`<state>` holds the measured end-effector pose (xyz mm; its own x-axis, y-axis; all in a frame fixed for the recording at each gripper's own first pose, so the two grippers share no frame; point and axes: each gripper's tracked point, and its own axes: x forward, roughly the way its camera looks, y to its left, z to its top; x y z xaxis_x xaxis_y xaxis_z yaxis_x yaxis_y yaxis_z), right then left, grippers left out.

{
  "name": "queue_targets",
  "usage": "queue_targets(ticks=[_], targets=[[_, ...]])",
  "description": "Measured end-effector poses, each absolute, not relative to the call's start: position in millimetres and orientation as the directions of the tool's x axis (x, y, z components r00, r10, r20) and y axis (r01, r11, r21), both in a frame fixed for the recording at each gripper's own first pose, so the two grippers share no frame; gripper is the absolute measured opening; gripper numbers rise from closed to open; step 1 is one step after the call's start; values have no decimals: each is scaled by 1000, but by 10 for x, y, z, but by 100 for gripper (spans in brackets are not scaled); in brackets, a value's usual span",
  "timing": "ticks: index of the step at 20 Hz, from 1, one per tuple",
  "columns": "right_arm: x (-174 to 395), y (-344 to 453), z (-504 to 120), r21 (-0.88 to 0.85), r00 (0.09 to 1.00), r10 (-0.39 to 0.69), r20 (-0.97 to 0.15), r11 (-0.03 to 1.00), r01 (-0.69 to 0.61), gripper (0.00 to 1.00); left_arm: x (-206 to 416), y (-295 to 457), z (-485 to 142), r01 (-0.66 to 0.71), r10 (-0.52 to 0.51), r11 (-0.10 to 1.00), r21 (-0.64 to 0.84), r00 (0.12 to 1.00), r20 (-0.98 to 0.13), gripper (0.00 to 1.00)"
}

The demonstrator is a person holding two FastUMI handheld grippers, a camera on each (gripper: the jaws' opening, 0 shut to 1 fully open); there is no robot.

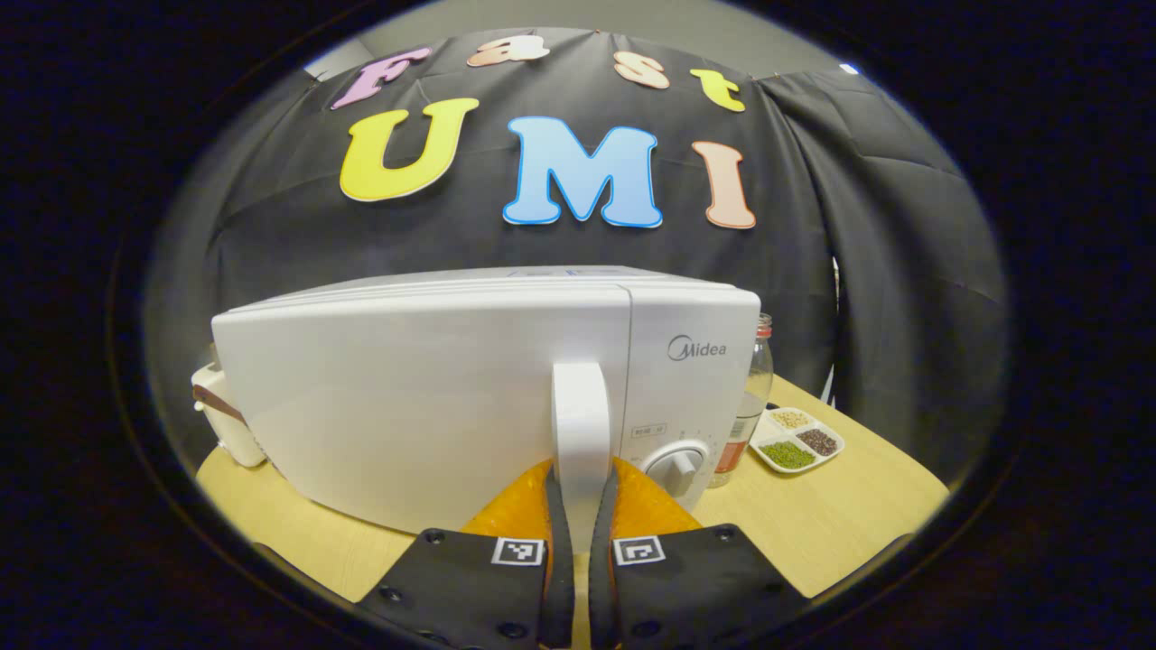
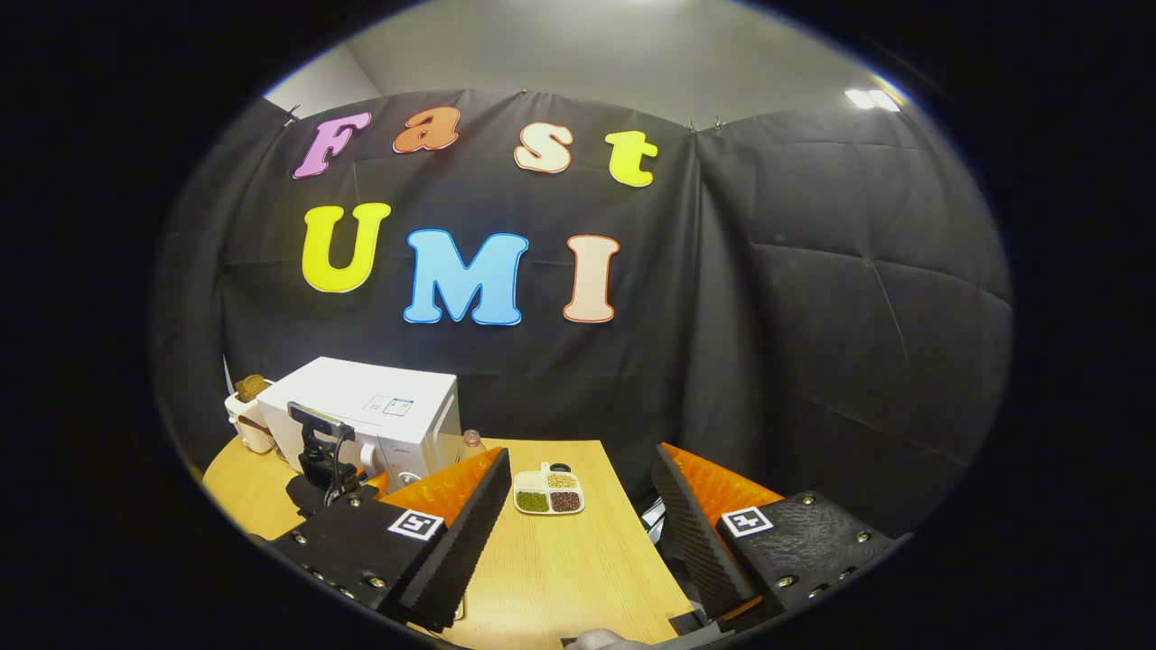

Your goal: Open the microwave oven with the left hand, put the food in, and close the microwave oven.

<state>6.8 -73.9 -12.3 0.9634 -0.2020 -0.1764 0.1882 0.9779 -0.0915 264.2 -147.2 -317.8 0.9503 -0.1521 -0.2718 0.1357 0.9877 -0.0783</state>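
Note:
The white microwave (image 1: pixel 424 397) stands on the wooden table, its door looking flush with the body. My left gripper (image 1: pixel 581 471) is shut on the door's vertical handle (image 1: pixel 581 406), one finger on each side. A small white divided dish (image 1: pixel 797 440) of green, brown and pale grains lies to the right of the microwave. In the right gripper view, my right gripper (image 2: pixel 580 456) hangs open above the table with nothing between its fingers. Just beyond its tips lies the dish (image 2: pixel 548 494). Farther left, the left gripper (image 2: pixel 325 456) is at the front of the microwave (image 2: pixel 379 406).
A clear bottle (image 1: pixel 754 397) stands between the microwave and the dish. A small white appliance (image 1: pixel 221 415) sits at the microwave's left side. The table's (image 2: pixel 578 569) right edge runs close to the right gripper. A hand (image 2: pixel 601 639) shows at the bottom edge.

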Motion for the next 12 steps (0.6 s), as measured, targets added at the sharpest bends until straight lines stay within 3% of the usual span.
queue_targets(ticks=[6, 8, 12], targets=[[98, -681, -169, -86, 969, -177, -175, 983, 164, 96, 2646, -1473, -3203, 147, -159, 987, -63, 942, -296, 14], [95, -681, -237, -83, 969, -165, -186, 985, 152, 96, 2457, -1440, -3305, 142, -157, 987, -68, 924, -349, 14], [102, -677, -273, -68, 974, -127, -189, 991, 116, 96, 1873, -1226, -3187, 156, -150, 988, -1, 950, -273, 13]])
